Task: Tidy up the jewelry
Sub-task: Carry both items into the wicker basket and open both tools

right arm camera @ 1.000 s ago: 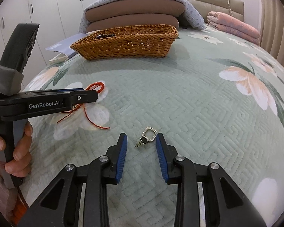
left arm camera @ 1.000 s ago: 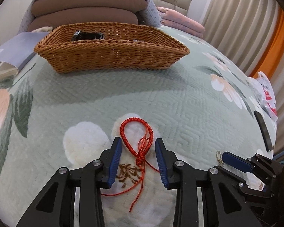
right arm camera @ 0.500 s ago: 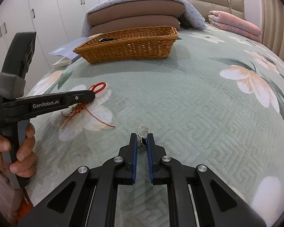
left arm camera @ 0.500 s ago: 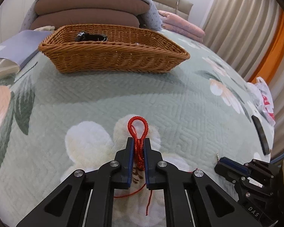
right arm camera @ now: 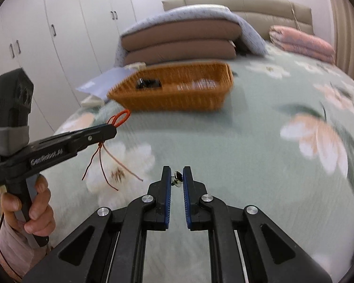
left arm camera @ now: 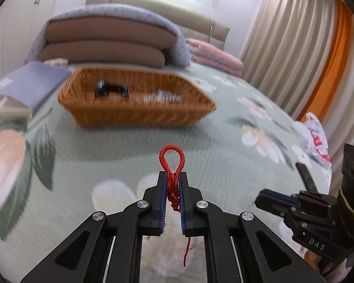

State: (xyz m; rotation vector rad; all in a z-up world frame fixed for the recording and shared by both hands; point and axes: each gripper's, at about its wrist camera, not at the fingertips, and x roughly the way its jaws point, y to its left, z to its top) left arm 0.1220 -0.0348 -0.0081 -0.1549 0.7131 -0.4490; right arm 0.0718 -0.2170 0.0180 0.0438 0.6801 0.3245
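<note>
Left wrist view, bed: one bedspread (left arm camera: 134, 146), pale green with flowers, carries everything; it is motion-blurred.
Bedding: two brown cushions (left arm camera: 106, 47) stacked at the head end under one grey-blue cover; one folded pink quilt (left arm camera: 214, 59) beside them toward the right edge.
Basket: one wicker basket (left arm camera: 134, 115) sits on the bedspread near the head end, in front of the cushions; one black item (left arm camera: 111, 90) and something pale and blurred lie inside it.
Book: one grey-blue book (left arm camera: 28, 85) at the left edge, just beside the basket.
Bag: one white and red plastic bag (left arm camera: 315, 134) at the right edge.
Hand: one hand (right arm camera: 33, 212), seen from the right wrist, wraps the handle of the left tool, which is held level and lifted off the bedspread.
Left gripper (left arm camera: 172, 179): jaws nearly together, clamped on the red cord.
Red cord bracelet (left arm camera: 171, 162): one; its loop stands out past the fingertips and its loose ends hang below in the air, above the near end of the bed.
Right gripper (right arm camera: 177, 176): jaws drawn close with a narrow gap, pinching the earring; also visible at the lower right of the left view (left arm camera: 263, 200).
Earring (right arm camera: 177, 178): one small silver piece with a dark stone, held between the blue pads (right arm camera: 168, 184) above the near middle of the bed.
</note>
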